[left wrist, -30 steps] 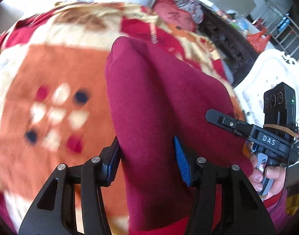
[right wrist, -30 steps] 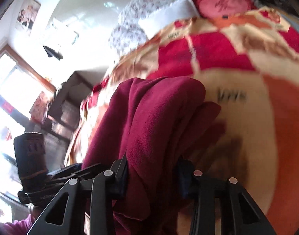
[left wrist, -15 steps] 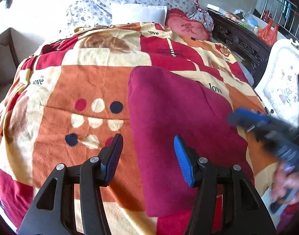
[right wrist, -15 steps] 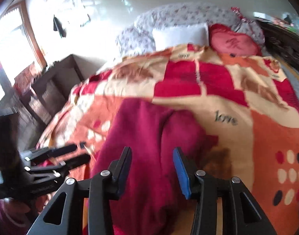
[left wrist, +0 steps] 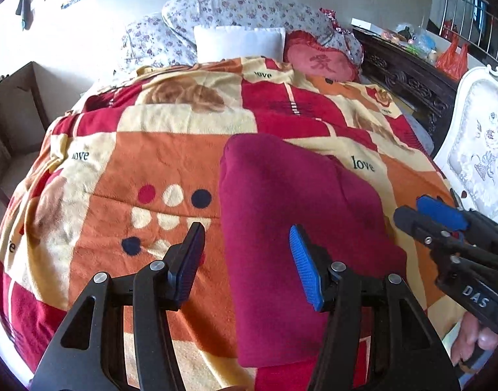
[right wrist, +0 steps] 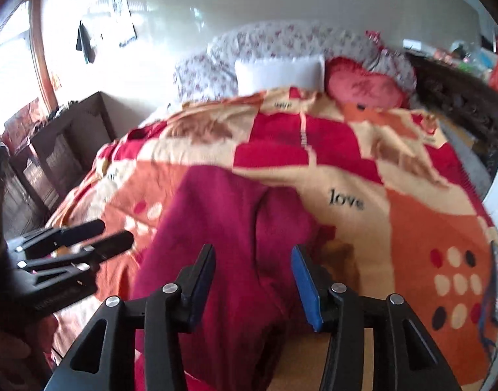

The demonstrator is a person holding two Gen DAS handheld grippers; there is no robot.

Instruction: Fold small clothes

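- Left wrist view: we hold the left gripper (left wrist: 247, 254) above the bed, its black arms and blue ribbed pads standing about half apart with nothing clamped between them.
- The folded maroon fleece garment (left wrist: 301, 215) lies flat on the patchwork blanket of orange, red and cream squares (left wrist: 157, 150); its left edge runs between our two pads, below them and clear of both.
- To the right, the right gripper (left wrist: 428, 213) shows as a black tool with one blue pad, just past the garment's right edge; fingers of the person's hand (left wrist: 474, 342) wrap its handle at the lower right.
- At the head of the bed we see a white rectangular pillow (left wrist: 239, 42), a red round cushion (left wrist: 320, 62) beside it and floral bedding (left wrist: 249, 9) behind both.
- A white carved chair back (left wrist: 480, 137) stands at the right.
- Right wrist view: the picture is somewhat blurred. Our right gripper (right wrist: 252, 270) has just been opening; its pads now stand partly apart, gripping nothing.
- The maroon garment (right wrist: 229, 228) lies on the blanket (right wrist: 412, 211) beneath and ahead of these pads, and we cannot tell whether the pads brush the cloth.
- The left gripper (right wrist: 115, 233) appears at the left edge, its black fingers near the garment's left side.
- A dark wooden cabinet (right wrist: 69, 140) stands by the bright window at the left.
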